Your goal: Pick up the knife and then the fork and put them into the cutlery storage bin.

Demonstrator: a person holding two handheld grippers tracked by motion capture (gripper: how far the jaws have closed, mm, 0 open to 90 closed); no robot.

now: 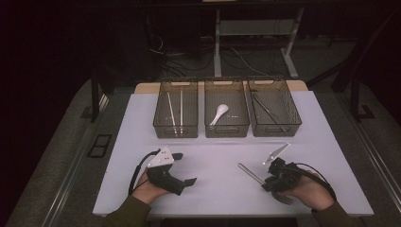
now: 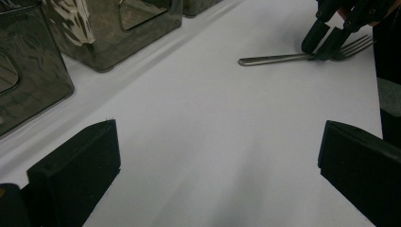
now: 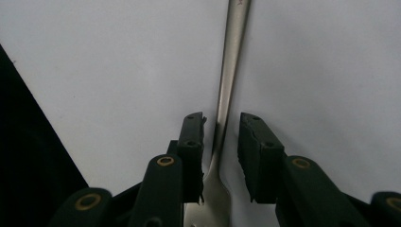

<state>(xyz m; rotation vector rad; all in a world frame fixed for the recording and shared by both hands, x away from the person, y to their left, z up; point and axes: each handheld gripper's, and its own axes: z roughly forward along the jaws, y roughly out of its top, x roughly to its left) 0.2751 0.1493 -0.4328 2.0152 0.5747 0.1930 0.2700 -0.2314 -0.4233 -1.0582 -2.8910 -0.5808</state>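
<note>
Fork (image 3: 230,71) lies flat on the table (image 1: 213,161) at lower right of the high view, its neck between my right gripper's (image 3: 221,142) parted jaws, not clamped. My left gripper (image 1: 182,179) idles released, leaving room.

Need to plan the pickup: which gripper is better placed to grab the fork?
Right. The right gripper already straddles the fork near its neck, jaws slightly apart. The left gripper sits open, away from it.

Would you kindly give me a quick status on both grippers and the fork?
Left gripper open, idle on table. Right gripper open, fingers straddling fork neck, not clamped. Fork flat on white table. Path to bins clear.
</note>
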